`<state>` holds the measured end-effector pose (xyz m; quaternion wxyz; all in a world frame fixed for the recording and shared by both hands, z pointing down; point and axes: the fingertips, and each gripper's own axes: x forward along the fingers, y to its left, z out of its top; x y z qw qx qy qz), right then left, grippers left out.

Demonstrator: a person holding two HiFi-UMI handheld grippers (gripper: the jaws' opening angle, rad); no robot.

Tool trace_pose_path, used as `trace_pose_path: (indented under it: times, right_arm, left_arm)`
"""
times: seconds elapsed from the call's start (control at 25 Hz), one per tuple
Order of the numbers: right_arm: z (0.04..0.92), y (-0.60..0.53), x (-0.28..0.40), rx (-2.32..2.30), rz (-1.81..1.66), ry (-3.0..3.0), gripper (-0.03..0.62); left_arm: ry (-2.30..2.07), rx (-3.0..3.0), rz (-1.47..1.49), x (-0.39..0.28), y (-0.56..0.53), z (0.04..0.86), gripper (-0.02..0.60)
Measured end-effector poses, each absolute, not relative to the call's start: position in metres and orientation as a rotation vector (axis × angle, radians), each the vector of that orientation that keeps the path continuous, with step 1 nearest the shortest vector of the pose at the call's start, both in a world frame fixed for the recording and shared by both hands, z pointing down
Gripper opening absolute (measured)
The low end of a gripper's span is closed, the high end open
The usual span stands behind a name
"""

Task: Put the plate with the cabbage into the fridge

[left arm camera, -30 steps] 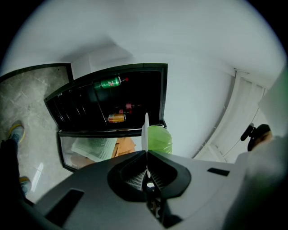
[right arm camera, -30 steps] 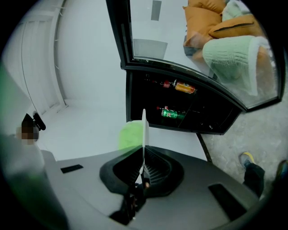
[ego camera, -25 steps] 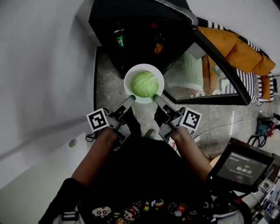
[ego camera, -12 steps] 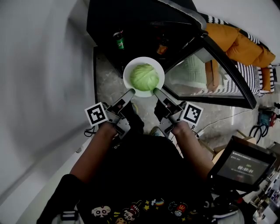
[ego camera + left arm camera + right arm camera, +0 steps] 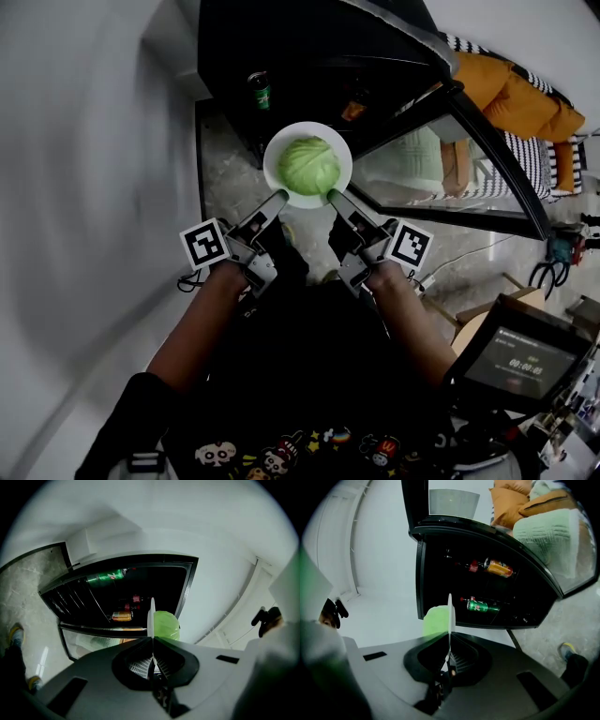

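Two grippers: left gripper point(image 5: 280, 196) and right gripper point(image 5: 332, 195), each with jaws pinched tight on the near rim of the plate point(image 5: 273, 150), side by side.
Plate position: in the air, roughly level, just short of the fridge point(image 5: 300, 47) opening; not on any shelf.
Cabbage: cabbage point(image 5: 308, 165) sits mid-plate.
Fridge: low, dark inside; door point(image 5: 422, 173) swung open to the right; green can point(image 5: 260, 90) and other drinks lying on the shelves.
Done: plate in hand at the fridge mouth; door already open.
Left to do: reach the plate inside, set it on a shelf with room, let go with both grippers, draw back.
Risk: grip is on one edge only, so the plate could tip forward if either gripper slips.
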<state>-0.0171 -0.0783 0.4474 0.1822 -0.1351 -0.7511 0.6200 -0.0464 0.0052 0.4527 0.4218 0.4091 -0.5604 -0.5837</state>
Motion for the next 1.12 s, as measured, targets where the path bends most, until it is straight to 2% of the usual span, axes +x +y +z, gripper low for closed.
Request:
trace_pose_path:
  times: [1.12]
  right_arm:
    - [0.450, -0.077, -0.016, -0.403, 1.789, -2.074, 0.015]
  left_arm:
    - [-1.480, 0.980, -1.389, -0.046, 0.011, 0.449, 0.009]
